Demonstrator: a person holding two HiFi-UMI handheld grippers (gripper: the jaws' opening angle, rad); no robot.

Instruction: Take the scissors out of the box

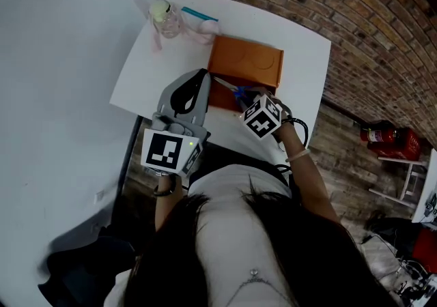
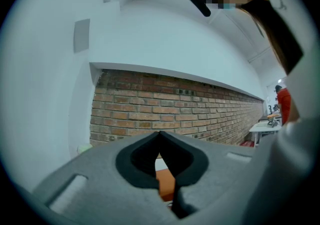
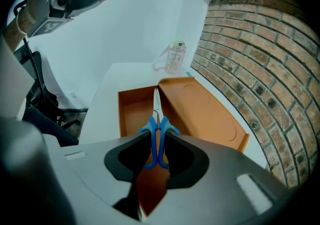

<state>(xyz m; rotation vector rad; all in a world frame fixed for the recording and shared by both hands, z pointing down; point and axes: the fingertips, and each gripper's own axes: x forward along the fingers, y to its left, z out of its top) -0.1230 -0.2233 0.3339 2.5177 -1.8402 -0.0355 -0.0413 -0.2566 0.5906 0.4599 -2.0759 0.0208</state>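
Scissors [image 3: 156, 119] with blue handles sit gripped in the right gripper [image 3: 157, 138], whose jaws are closed on the two handle loops, blades pointing ahead over the open orange box [image 3: 134, 113]. The pick-up looks done; the removal does not, since the blades hang above the box's hollow beside its flipped-back lid [image 3: 202, 111], and whether the tips have cleared the rim cannot be told. What remains, by this reading, is lifting them clear and setting them on the white table [image 1: 300, 60]. The left gripper [image 2: 160, 133] is held level near the box's front, jaws together on nothing, well short of the scissors.
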